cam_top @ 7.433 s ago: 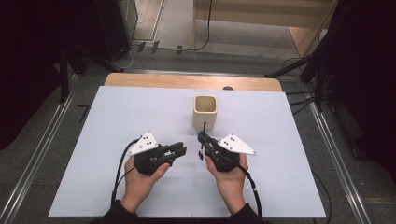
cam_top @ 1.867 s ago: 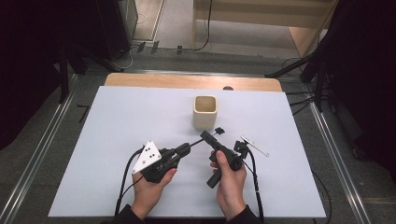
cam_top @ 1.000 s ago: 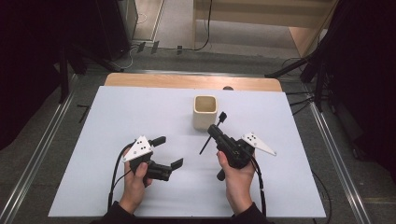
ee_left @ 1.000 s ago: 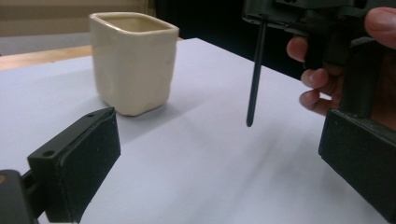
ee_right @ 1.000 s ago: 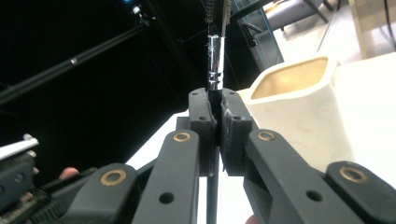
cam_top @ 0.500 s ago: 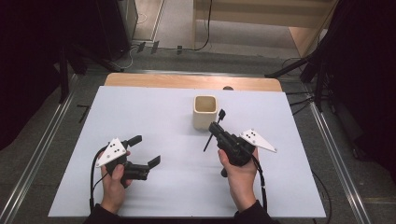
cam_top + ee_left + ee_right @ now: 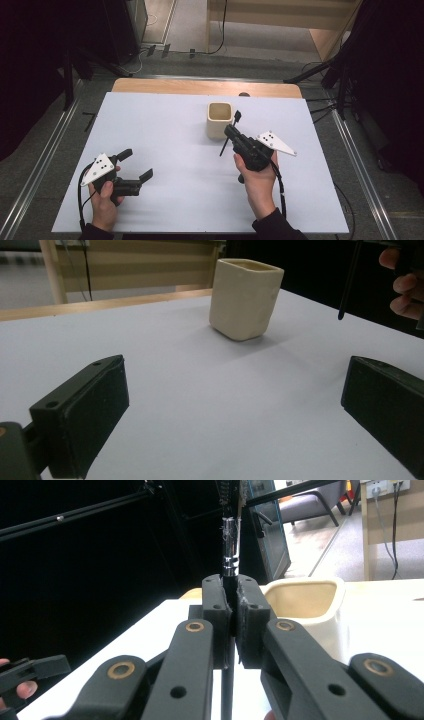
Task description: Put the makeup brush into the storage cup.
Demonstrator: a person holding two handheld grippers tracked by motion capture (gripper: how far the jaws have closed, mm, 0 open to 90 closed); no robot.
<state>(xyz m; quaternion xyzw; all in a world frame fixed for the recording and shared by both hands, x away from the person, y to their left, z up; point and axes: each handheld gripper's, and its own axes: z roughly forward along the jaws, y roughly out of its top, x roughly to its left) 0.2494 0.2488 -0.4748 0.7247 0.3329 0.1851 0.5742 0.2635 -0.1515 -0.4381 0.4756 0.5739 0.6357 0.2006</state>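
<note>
Lab or recording studio, not home. White table (image 7: pixel 165 125) stands alone as landmark; black curtains (image 7: pixel 45 65) hang left and right of table, dark stands (image 7: pixel 320 70) leaning beside them. Metal floor rails (image 7: pixel 40 165) run along both sides of table. Beyond table's far edge: grey floor with cables (image 7: pixel 220 30), wooden bench (image 7: pixel 280 20), metal cabinet (image 7: pixel 135 20). In right gripper view, wall socket with plugged leads (image 7: pixel 387 487) and office chair (image 7: pixel 310 505) far behind table.
</note>
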